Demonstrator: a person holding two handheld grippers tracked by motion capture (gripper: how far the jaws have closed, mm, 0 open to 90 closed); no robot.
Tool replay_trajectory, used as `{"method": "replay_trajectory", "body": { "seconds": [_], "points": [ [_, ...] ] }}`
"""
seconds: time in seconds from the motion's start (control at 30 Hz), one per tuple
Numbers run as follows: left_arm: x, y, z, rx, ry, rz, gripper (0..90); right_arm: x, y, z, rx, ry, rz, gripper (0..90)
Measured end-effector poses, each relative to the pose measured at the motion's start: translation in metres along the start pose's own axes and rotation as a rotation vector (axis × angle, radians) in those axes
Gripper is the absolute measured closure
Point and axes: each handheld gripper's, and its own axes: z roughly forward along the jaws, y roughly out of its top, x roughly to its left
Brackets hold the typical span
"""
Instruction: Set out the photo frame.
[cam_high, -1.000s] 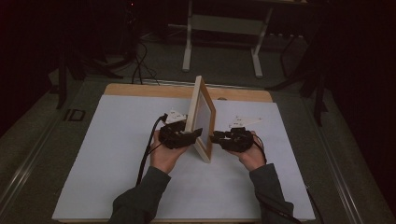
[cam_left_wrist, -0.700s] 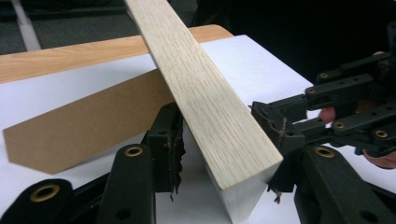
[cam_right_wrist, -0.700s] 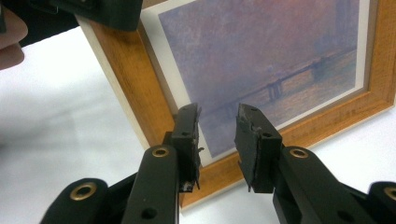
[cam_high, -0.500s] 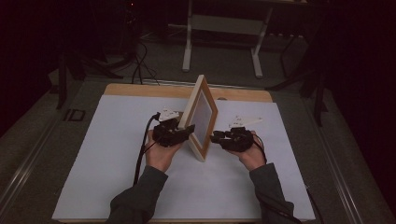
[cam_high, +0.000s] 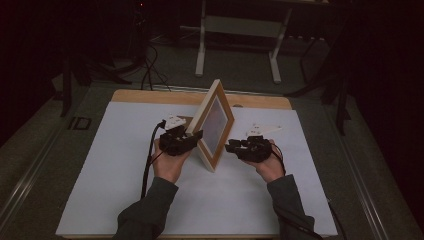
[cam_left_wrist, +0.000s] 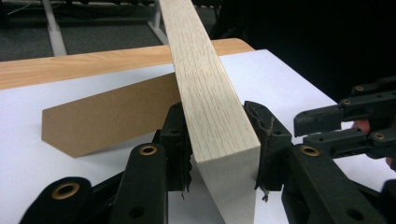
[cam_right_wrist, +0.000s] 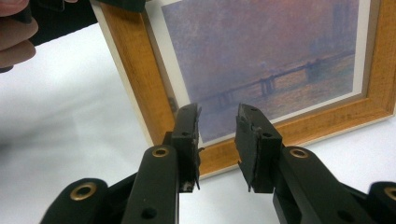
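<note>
**Left gripper closing on the frame's edge, right gripper waiting open at its face**

Your left gripper (cam_left_wrist: 219, 154) has just been closing its jaws around the narrow side edge of the light wooden picture frame (cam_high: 212, 125); in the left gripper view both pads sit against the pale wood, so it is gripping the frame. Your right gripper (cam_right_wrist: 217, 140) stands with its jaws parted and nothing between them, just in front of the frame's lower rail without touching it.

Count what lies before you: one frame, two grippers, one white sheet (cam_high: 115, 165) spread over one wooden bench (cam_high: 150, 96). The frame stands tilted on a lower corner near the middle of the sheet, between your two hands.

The high view gives you the whole layout, with both forearms coming in from below. The left gripper view alone shows the brown cardboard backing stand (cam_left_wrist: 107, 116) jutting out behind the frame, resting on the sheet. The right gripper view alone shows the picture itself (cam_right_wrist: 261, 51), a hazy purple scene with a bridge, set inside an orange-brown inner border.
</note>
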Motion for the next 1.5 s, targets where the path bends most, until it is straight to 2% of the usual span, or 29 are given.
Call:
{"method": "replay_trajectory", "body": {
  "seconds": [0.4, 0.47, 0.83, 0.87, 1.07, 1.23, 1.5],
  "points": [
    [0.009, 0.0, 0.0, -0.022, 0.016, -0.03, 66.9, -0.001, 0.0, -0.001, -0.004, -0.006, 0.009, 68.7],
    [0.01, 0.0, -0.001, -0.028, 0.034, -0.026, 67.0, -0.001, 0.0, -0.001, -0.002, -0.008, 0.009, 68.6],
    [0.021, -0.001, -0.004, -0.06, 0.071, -0.06, 68.2, 0.0, 0.001, -0.001, -0.005, -0.01, 0.008, 68.4],
    [0.023, -0.001, -0.005, -0.071, 0.088, -0.068, 68.2, 0.0, 0.001, -0.001, -0.005, -0.01, 0.009, 68.3],
    [0.029, -0.003, -0.008, -0.103, 0.107, -0.104, 68.8, -0.001, 0.001, -0.001, -0.005, -0.011, 0.009, 68.2],
    [0.032, -0.003, -0.009, -0.107, 0.084, -0.127, 69.9, -0.001, 0.001, 0.0, -0.006, -0.013, 0.012, 68.2],
    [0.04, -0.003, -0.009, -0.1, 0.011, -0.172, 71.4, -0.001, 0.002, 0.0, -0.008, -0.012, 0.007, 68.0]
  ]
}}
